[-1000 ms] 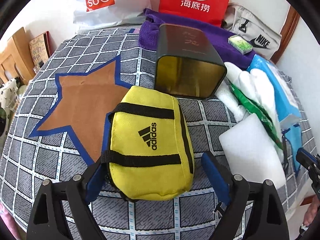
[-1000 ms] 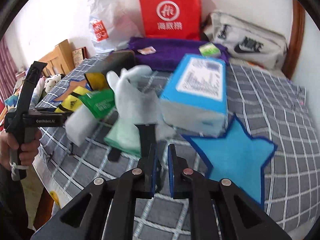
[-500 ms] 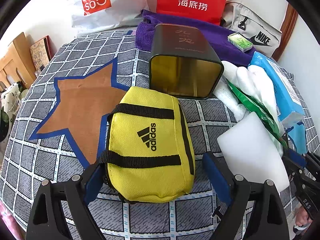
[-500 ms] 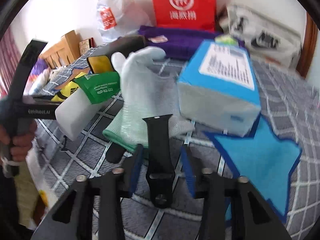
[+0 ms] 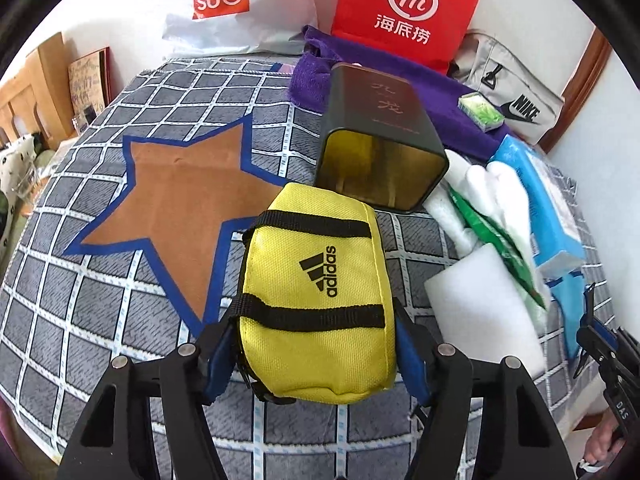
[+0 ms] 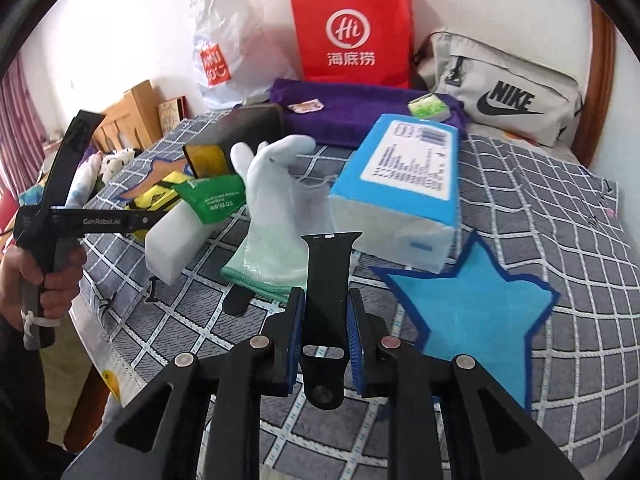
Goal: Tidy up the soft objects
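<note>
Since half a second ago the left gripper (image 5: 316,344) has narrowed its jaws until the blue pads (image 5: 218,356) press both sides of the yellow adidas pouch (image 5: 316,296), and the right gripper (image 6: 325,334) has drawn its jaws in from a wider gap to flank the black watch strap (image 6: 326,280), with the pads right against the strap's edges. The pouch lies on the grey checked bedspread (image 5: 100,312), its far end overlapping a point of the brown star patch (image 5: 180,196) and sitting just in front of the open mouth of the dark tin (image 5: 380,152), which lies on its side. To the pouch's right are a white foam block (image 5: 480,304), a green packet (image 5: 492,236) and a blue tissue pack (image 5: 548,208). In the right wrist view the strap points away from the camera, its far end over the cuff of a white glove (image 6: 276,208), beside the tissue pack (image 6: 404,184) and a blue star patch (image 6: 468,312). A purple towel (image 6: 360,116), a red bag (image 6: 352,28) and a grey Nike bag (image 6: 504,88) sit at the back.
</note>
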A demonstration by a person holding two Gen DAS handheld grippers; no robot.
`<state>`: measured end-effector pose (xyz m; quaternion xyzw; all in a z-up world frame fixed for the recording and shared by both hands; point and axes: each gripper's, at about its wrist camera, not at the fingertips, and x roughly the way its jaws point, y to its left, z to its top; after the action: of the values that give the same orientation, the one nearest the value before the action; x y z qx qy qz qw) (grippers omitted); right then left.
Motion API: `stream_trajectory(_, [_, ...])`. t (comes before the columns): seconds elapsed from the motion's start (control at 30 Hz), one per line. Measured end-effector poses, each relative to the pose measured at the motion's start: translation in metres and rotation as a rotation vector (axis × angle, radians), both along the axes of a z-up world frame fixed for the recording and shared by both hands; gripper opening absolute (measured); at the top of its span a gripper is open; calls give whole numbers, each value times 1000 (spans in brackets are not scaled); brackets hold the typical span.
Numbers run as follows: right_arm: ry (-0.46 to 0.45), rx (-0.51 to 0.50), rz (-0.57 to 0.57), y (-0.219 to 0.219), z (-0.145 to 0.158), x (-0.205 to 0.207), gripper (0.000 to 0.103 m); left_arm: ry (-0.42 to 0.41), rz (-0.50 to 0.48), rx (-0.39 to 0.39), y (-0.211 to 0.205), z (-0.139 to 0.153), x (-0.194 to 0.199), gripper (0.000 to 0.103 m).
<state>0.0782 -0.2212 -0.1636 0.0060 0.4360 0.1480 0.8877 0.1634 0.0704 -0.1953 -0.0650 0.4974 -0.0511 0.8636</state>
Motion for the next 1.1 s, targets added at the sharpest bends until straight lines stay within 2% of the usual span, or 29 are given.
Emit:
stream_trajectory(0.33, [-15,44,-47,-16,24,9,21,-49,20,-16,9,34,-4,65])
stream_trajectory(0.7, [-45,39,-65,-18,54,41,21,-116,18,-30,7,76,17,65])
stream_trajectory(1.1, [-44,41,-119,-31,71,91,21,-121,-14,-34,-14,94,57,65])
